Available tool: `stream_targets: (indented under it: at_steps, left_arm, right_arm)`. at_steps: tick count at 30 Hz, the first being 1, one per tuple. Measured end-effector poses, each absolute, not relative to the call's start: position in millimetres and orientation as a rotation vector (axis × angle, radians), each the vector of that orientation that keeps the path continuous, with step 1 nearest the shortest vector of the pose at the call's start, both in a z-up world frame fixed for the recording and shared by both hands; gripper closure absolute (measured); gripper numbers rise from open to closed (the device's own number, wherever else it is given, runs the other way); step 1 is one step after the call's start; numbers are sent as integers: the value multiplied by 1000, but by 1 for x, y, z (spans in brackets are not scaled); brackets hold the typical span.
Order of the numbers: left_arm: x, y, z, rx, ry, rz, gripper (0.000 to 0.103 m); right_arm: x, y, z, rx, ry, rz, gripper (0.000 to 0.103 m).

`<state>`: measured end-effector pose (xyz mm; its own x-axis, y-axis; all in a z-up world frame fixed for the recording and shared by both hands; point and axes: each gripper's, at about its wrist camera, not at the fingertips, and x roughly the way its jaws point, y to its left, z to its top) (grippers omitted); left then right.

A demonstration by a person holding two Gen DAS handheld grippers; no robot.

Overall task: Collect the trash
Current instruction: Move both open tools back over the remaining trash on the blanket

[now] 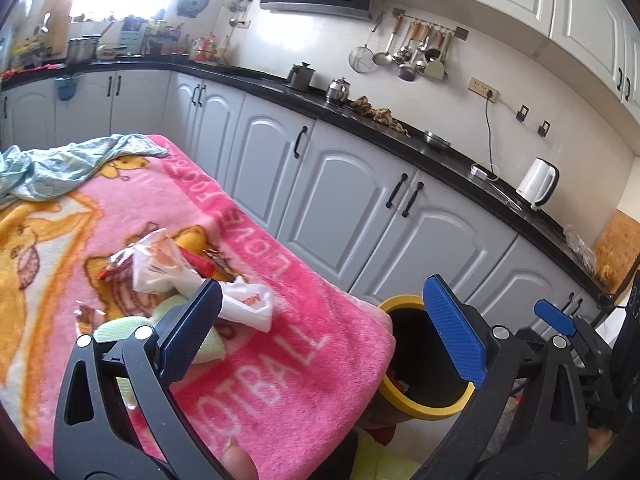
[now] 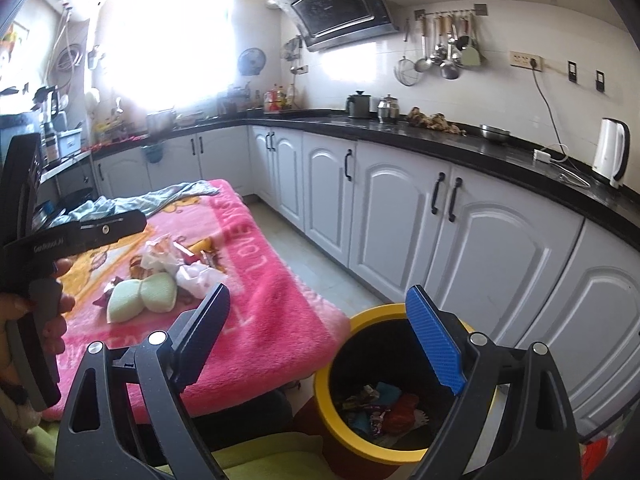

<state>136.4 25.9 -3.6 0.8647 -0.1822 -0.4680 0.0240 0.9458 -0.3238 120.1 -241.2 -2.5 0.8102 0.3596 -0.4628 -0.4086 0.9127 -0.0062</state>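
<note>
Both grippers, left (image 1: 322, 318) & right (image 2: 318, 318), jaws wide & empty; next pick: white wrapper (image 1: 244, 304), centre-left on pink blanket (image 1: 304, 360), then drop into yellow-rimmed bin (image 2: 334, 412), lower centre.

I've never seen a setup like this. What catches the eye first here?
The bright pink blanket over the table, with a heap of wrappers and two pale green sponges on it. Beside its corner stands a yellow-rimmed bin already holding trash. Both grippers' blue-padded fingers stand wide open, empty.
</note>
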Motion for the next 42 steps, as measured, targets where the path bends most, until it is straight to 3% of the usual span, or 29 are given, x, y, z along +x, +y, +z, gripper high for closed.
stream_targets:
  at_steps: [42]
  left_arm:
    - [105,157,-17,-452,485,168,11]
  right_arm:
    - [124,-100,-15,-233,542,722,16]
